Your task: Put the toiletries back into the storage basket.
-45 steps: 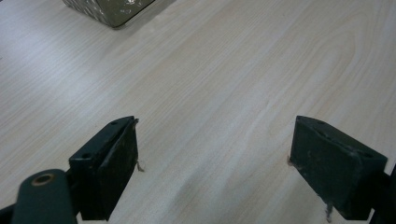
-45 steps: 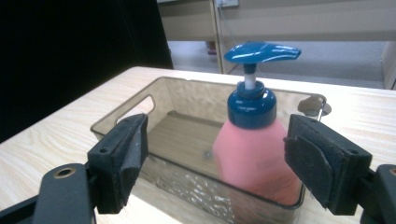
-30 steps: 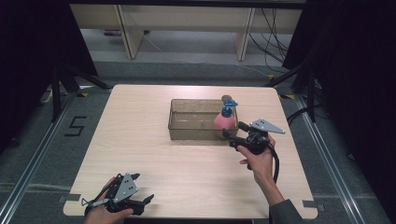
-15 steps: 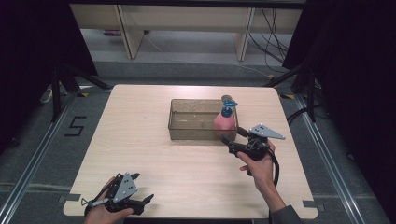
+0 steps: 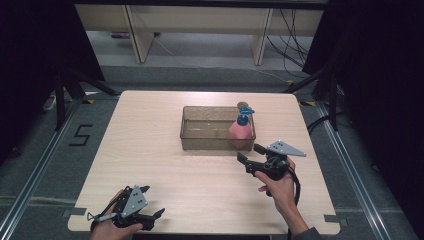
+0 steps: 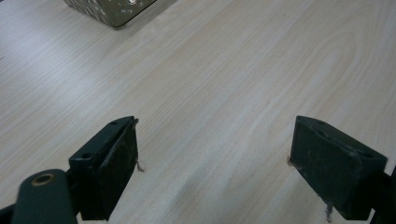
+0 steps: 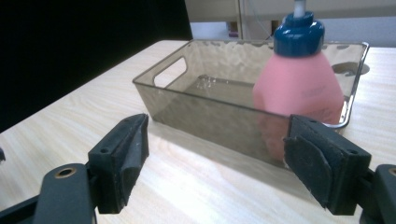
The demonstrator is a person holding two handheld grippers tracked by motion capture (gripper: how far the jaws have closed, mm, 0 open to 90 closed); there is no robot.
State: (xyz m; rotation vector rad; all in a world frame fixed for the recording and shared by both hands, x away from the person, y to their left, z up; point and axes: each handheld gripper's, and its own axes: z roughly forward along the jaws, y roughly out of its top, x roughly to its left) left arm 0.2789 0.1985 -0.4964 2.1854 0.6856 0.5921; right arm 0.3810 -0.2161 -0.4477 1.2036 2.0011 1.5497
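Wooden table (image 5: 165, 165), pink bottle (image 5: 241, 132) in tray (image 5: 200, 142)

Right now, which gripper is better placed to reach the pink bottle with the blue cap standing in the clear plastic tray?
Right. The right gripper hangs just in front of the clear plastic tray, jaws open toward the pink bottle with the blue cap. The left gripper sits at the table's near left corner, far off.

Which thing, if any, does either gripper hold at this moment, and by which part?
Nothing is held. The right gripper stands open just short of the bin holding the pink bottle; the left gripper is open over bare table.
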